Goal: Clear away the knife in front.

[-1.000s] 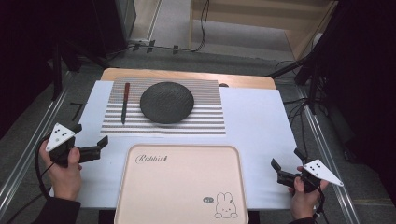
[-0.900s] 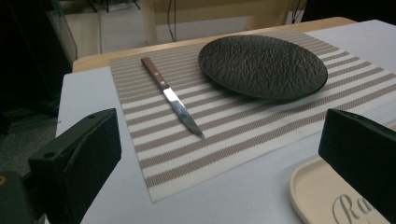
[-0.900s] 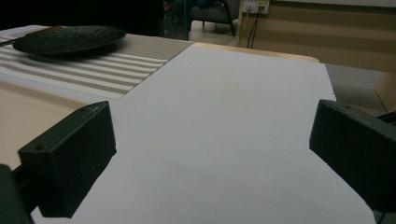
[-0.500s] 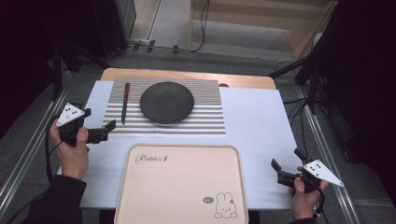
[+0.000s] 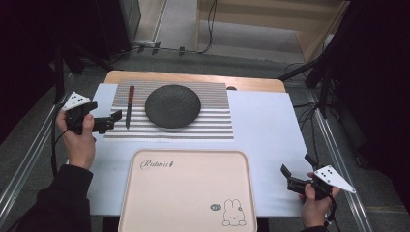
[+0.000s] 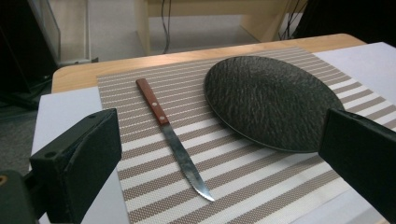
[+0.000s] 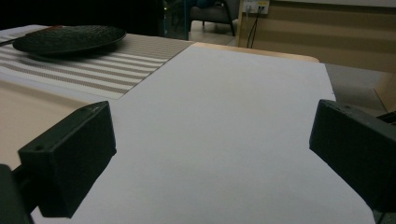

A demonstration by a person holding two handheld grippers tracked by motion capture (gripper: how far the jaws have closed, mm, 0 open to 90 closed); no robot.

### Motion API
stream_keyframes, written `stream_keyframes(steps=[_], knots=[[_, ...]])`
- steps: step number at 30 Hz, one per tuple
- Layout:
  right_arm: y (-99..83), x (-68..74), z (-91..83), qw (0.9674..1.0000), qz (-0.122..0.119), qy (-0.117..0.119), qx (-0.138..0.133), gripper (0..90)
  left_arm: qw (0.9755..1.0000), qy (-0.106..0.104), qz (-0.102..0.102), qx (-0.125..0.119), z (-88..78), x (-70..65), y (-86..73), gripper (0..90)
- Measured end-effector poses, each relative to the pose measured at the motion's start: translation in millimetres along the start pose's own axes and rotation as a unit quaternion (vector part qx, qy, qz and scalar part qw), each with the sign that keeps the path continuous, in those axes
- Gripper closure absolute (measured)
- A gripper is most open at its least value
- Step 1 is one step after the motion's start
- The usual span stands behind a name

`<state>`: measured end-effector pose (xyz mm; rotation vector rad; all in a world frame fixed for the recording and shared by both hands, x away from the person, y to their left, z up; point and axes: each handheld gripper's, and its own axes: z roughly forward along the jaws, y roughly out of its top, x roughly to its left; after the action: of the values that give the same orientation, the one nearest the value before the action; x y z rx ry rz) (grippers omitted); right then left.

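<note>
Here, left tool (image 5: pixel 115 117) (gaping) nears knife (image 5: pixel 129 104).

Tray (image 5: pixel 188 193): near edge cut off by the high view's bottom border. Rabbit print's (image 5: pixel 232 212) small caption: illegible. Right-hand jaw in both gripper views: cropped.

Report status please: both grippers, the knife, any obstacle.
Left gripper open beside knife. Right gripper open, idle. Plate close beside knife.
</note>
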<state>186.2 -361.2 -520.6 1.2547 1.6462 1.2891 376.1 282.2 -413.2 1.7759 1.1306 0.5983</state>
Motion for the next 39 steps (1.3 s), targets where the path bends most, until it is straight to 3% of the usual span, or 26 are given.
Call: stream_keyframes(steps=[3, 6, 9, 14, 20, 25, 27, 32, 34, 35, 36, 39], knots=[[0.0, 0.1, 0.0, 1.0000, 0.000, 0.000, 0.000, 0.0, 1.0000, 0.000, -0.003, 0.008, 6.2, 2.1, 4.3, 0.0], [0.0, 0.0, 0.1, 1.0000, 0.000, 0.000, 0.000, 0.0, 0.9997, -0.013, -0.005, 0.018, 13.5, 5.8, 9.2, 0.7], [0.1, 0.0, 0.1, 1.0000, -0.001, 0.002, 0.002, 0.0, 0.9996, -0.005, -0.001, 0.026, 19.2, 7.1, 13.1, 1.8], [0.1, 0.1, -0.1, 1.0000, 0.000, 0.002, 0.001, 0.0, 0.9988, 0.005, -0.010, 0.047, 35.6, 13.3, 19.4, 1.8], [0.0, -0.1, -0.5, 1.0000, 0.001, 0.003, 0.000, 0.0, 0.9952, 0.011, -0.029, 0.093, 55.4, 20.1, 18.4, 1.8], [0.1, -0.2, -0.5, 1.0000, 0.001, 0.003, 0.000, 0.0, 0.9893, 0.026, -0.049, 0.135, 67.7, 25.7, 24.4, 6.6], [0.1, -0.2, -0.3, 1.0000, 0.001, 0.003, 0.000, 0.0, 0.9875, 0.035, -0.053, 0.145, 72.1, 27.5, 26.8, 13.5], [0.1, -0.2, -0.3, 1.0000, 0.002, 0.002, 0.001, 0.0, 0.9801, 0.039, -0.070, 0.181, 85.5, 32.9, 30.4, 17.0], [0.1, -0.2, -0.3, 1.0000, 0.002, 0.002, 0.001, 0.0, 0.9788, 0.040, -0.080, 0.185, 90.2, 33.5, 31.8, 19.7], [0.1, -0.2, -0.3, 1.0000, 0.002, 0.002, 0.001, 0.0, 0.9788, 0.040, -0.080, 0.185, 90.2, 33.5, 31.8, 21.7], [0.0, -0.1, -0.1, 1.0000, 0.001, 0.000, 0.001, 0.0, 0.9757, 0.049, -0.076, 0.200, 95.6, 33.7, 33.9, 24.7], [0.1, 0.0, 0.2, 1.0000, 0.001, -0.002, 0.002, 0.0, 0.9717, 0.060, -0.070, 0.217, 104.4, 35.7, 36.2, 31.7]])
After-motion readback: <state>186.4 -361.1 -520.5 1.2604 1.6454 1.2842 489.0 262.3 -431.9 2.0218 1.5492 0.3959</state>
